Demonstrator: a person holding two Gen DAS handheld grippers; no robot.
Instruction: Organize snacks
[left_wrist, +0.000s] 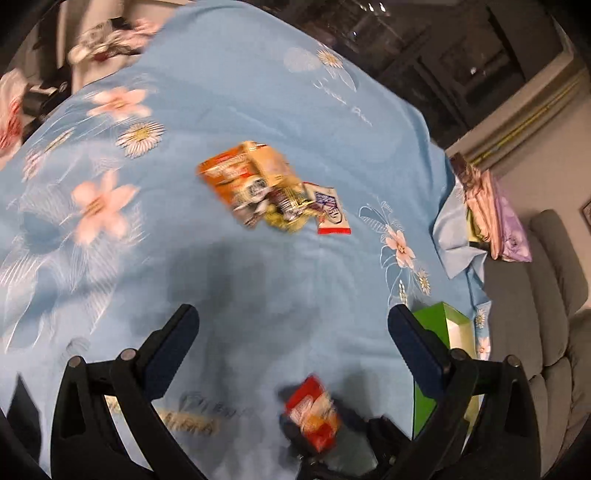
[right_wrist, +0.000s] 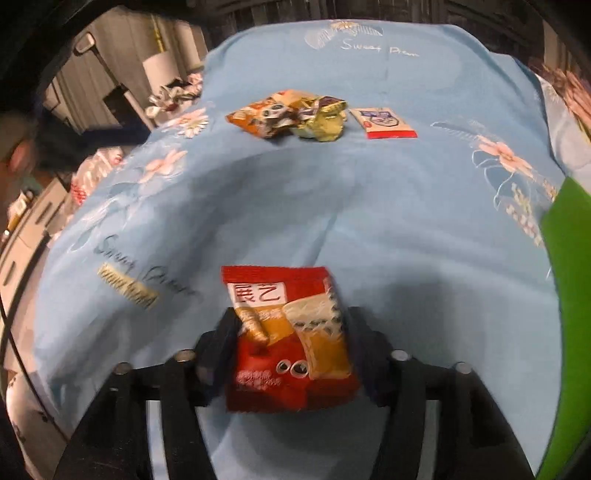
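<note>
A red snack packet (right_wrist: 291, 339) sits between the fingers of my right gripper (right_wrist: 293, 326), which is shut on its sides and holds it above the blue floral sheet (right_wrist: 369, 229). The same red packet (left_wrist: 314, 413) shows low in the left wrist view, blurred. My left gripper (left_wrist: 293, 314) stands wide open over the sheet with nothing in it. Farther off lies a pile: an orange packet (right_wrist: 258, 114), a yellow-green packet (right_wrist: 321, 122) and a white packet with a red edge (right_wrist: 384, 123). The orange packet (left_wrist: 229, 173) and the white packet (left_wrist: 330, 212) also appear in the left wrist view.
An open green box (left_wrist: 439, 325) stands at the sheet's right edge, and the green box (right_wrist: 569, 295) fills the right border of the right wrist view. A grey sofa (left_wrist: 546, 295) and folded cloths (left_wrist: 491, 218) lie beyond it. Cluttered items (right_wrist: 173, 96) sit past the left edge.
</note>
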